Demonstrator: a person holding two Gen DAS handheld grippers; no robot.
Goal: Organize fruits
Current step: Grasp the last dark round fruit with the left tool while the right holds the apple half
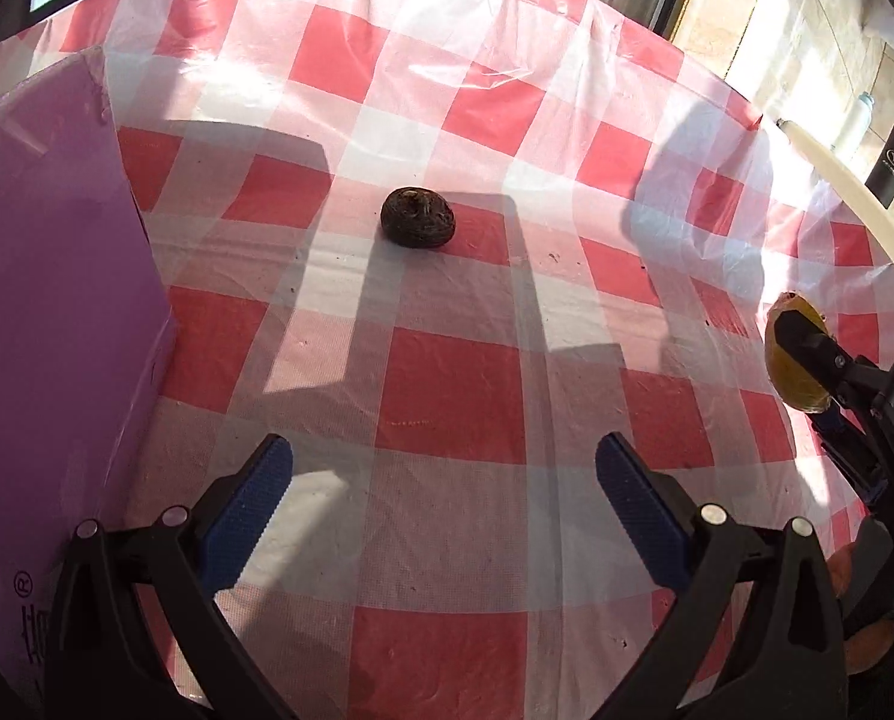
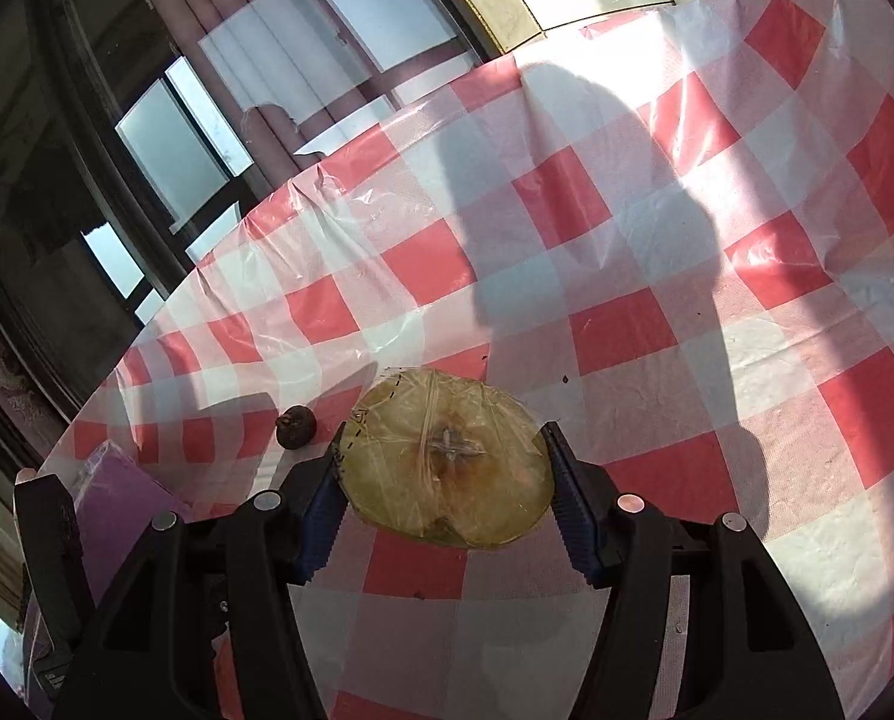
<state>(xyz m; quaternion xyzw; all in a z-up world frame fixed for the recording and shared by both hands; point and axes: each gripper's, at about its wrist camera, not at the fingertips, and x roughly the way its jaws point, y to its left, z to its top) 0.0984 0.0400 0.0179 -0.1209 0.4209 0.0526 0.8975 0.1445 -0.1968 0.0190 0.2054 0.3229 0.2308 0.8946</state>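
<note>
Fruit wrapped in clear film, a yellow-brown halved piece (image 2: 450, 462), is pinched between the jaws of the right gripper (image 2: 447, 492) and lifted off the checked table (image 2: 717, 324), likely so it can be carried to wherever the fruits are gathered. The left gripper (image 1: 444, 498) hangs with jaws spread and empty, aimed at a small dark fruit (image 1: 417, 218) lying alone mid-table, probably the next pick. A purple box (image 1: 51, 276) stands by the table's left edge, near but apart from that fruit, and nothing blocks the approach.
</note>
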